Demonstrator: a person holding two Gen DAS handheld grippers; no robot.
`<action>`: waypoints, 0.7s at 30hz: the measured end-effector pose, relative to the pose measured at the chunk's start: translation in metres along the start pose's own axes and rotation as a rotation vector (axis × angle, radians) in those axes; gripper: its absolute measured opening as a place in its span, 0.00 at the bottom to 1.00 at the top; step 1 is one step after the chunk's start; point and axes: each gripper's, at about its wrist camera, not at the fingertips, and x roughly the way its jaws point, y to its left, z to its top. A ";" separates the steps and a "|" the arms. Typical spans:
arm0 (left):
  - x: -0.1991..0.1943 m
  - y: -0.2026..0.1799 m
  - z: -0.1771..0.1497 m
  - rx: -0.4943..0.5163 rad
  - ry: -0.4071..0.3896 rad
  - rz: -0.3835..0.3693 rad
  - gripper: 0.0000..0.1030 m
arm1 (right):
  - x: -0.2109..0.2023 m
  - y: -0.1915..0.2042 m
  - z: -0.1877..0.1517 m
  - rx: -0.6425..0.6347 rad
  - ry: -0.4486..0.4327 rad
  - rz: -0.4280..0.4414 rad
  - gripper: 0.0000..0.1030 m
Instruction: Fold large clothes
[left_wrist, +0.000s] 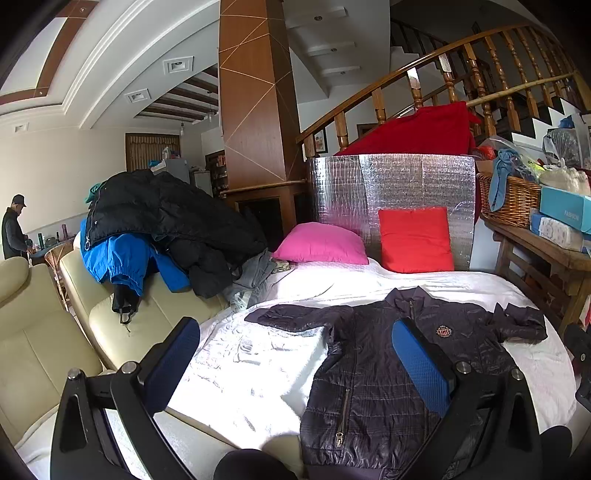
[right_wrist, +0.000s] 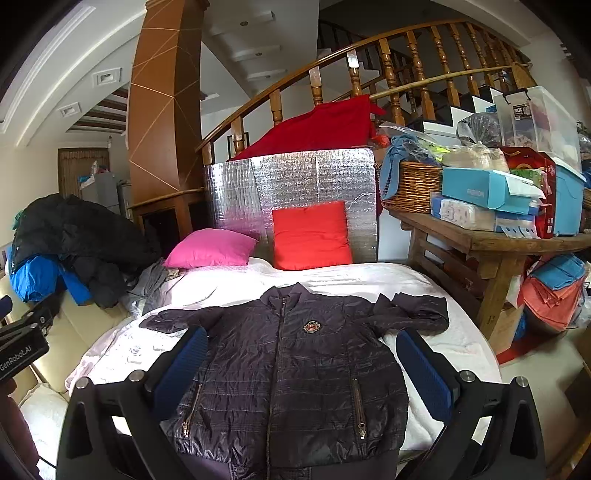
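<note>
A dark quilted zip jacket (right_wrist: 295, 369) with a chest badge lies flat, front up, on the white bedspread (right_wrist: 369, 280), collar away from me. Its left sleeve points out, its right sleeve is folded back on itself. It also shows in the left wrist view (left_wrist: 388, 369). My left gripper (left_wrist: 295, 354) is open and empty, above the jacket's left side and the bedspread (left_wrist: 258, 369). My right gripper (right_wrist: 301, 354) is open and empty, held above the jacket's middle. The left gripper's body (right_wrist: 22, 343) shows at the left edge of the right wrist view.
A pink pillow (right_wrist: 210, 248) and a red pillow (right_wrist: 312, 236) lean at the bed's head against a silver foil board (right_wrist: 295, 181). A pile of dark and blue coats (left_wrist: 155, 229) sits on a cream sofa (left_wrist: 44, 332). A cluttered wooden table (right_wrist: 491, 243) stands right.
</note>
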 end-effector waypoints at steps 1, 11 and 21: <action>0.000 0.000 0.000 -0.001 0.002 -0.001 1.00 | 0.000 0.001 0.000 0.000 0.000 0.000 1.00; 0.003 -0.002 0.000 0.006 0.013 -0.003 1.00 | 0.002 0.002 0.000 -0.010 0.010 -0.004 1.00; 0.004 -0.001 -0.001 0.010 0.017 -0.001 1.00 | 0.003 0.000 -0.001 -0.012 0.011 0.001 1.00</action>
